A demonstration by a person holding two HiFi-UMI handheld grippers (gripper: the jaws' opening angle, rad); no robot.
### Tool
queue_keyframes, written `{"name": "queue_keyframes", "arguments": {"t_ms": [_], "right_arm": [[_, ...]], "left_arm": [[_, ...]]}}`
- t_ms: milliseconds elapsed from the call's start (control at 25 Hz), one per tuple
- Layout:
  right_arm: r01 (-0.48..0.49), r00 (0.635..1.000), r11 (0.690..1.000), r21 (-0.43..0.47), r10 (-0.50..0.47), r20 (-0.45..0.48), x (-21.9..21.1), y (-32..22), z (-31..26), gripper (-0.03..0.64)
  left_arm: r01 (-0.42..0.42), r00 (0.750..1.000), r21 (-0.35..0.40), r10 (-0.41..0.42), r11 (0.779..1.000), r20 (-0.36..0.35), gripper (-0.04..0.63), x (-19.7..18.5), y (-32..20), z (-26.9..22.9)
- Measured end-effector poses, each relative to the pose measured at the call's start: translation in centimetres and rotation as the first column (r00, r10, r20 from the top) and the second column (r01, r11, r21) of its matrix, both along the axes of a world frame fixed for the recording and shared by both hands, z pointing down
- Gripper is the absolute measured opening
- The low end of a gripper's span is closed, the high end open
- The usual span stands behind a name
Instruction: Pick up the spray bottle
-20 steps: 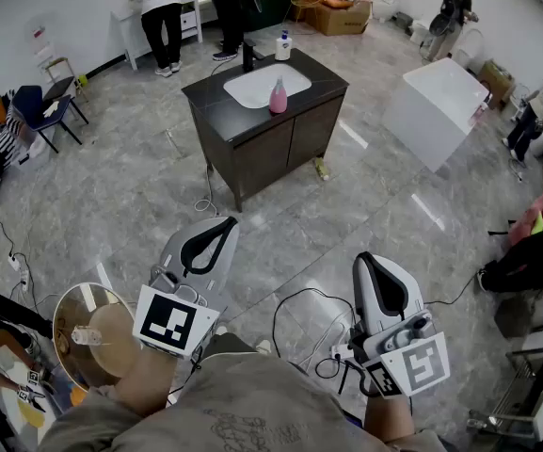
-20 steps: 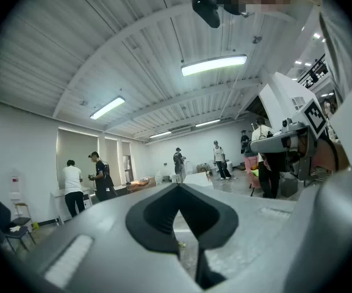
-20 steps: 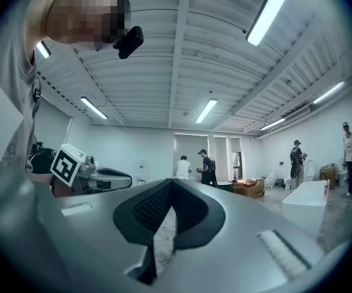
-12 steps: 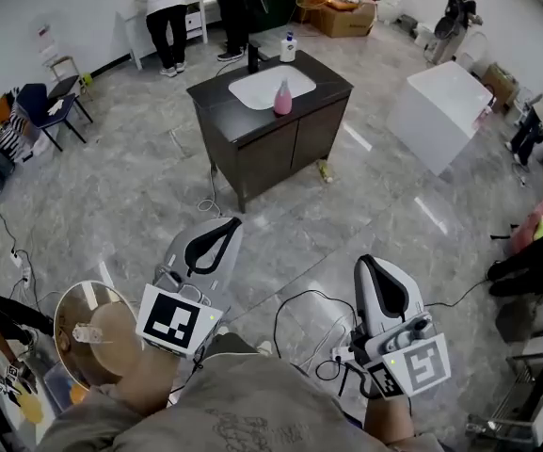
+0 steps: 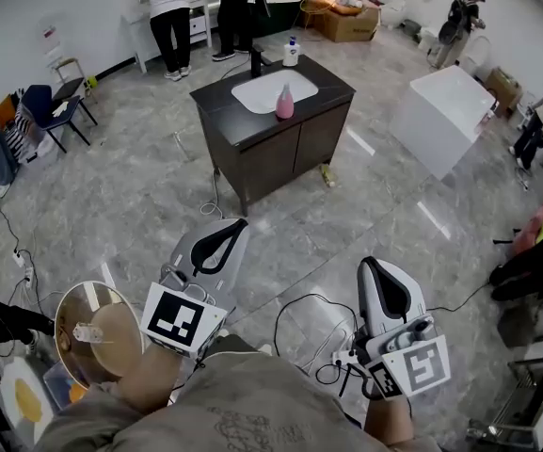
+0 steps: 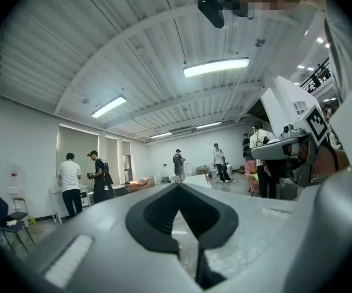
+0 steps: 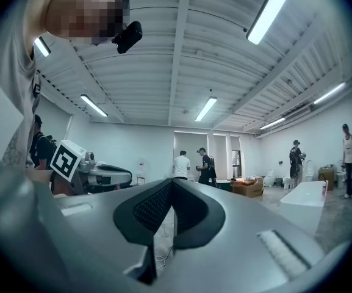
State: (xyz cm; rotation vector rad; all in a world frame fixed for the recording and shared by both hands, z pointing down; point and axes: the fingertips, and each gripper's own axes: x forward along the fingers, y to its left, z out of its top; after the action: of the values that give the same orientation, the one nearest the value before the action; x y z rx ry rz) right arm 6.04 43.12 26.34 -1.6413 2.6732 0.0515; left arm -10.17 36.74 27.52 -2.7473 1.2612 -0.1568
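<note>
A dark vanity (image 5: 273, 154) is standing on the grey floor (image 5: 130, 205) ahead of me. On its top the pink spray bottle (image 5: 285, 104) is sitting beside the basin (image 5: 263, 91), a white bottle (image 5: 291, 53) and black tap (image 5: 255, 61) standing behind.

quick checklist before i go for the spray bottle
1. Target found: pink bottle upright on the vanity top, beside the basin: ok.
2. Spray head on it: cannot tell.
3. In reach: vanity far ahead, both claws near the body: not ok.
4. Left claw open: jaws together, empty: not ok.
5. Right claw open: jaws together, empty: not ok.
6. Walking path: cable lies ahead: not ok.
</note>
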Motion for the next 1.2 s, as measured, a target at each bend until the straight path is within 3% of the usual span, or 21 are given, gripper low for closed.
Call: {"name": "queue_keyframes", "arguments": {"t_ms": [240,360,480,840,1200], "right_arm": [[0.001,1.000,1.000,0.012,-0.001,-0.006,0.2,0.6,-0.5,0.028],[0.004,1.000,1.000,0.010,-0.004,-0.007,0.1,0.6,-0.6,0.028],[0.009,1.000,1.000,0.002,-0.009,-0.012,-0.2,0.4,-0.3,0.028],[0.013,1.000,1.000,-0.018,-0.013,-0.020,-0.5,-1.5,0.3,0.028],[0.017,1.000,0.998,-0.053,-0.019,-0.024,-0.8,-7.6,1.8,0.028]], "left_arm": [[0.016,0.999,-0.004,-0.016,1.000,-0.029,0.009,0.4,0.1,-0.2],[0.052,0.993,0.013,-0.050,0.999,-0.111,0.187,-0.4,-0.1,-1.2],[0.077,0.988,0.010,-0.075,0.997,-0.133,0.256,-1.3,-0.6,-1.6],[0.096,0.992,0.012,-0.095,0.995,-0.081,0.264,-2.0,-2.4,-1.0],[0.104,0.992,-0.013,-0.105,0.994,-0.072,0.262,-2.6,-8.4,0.6]]}}
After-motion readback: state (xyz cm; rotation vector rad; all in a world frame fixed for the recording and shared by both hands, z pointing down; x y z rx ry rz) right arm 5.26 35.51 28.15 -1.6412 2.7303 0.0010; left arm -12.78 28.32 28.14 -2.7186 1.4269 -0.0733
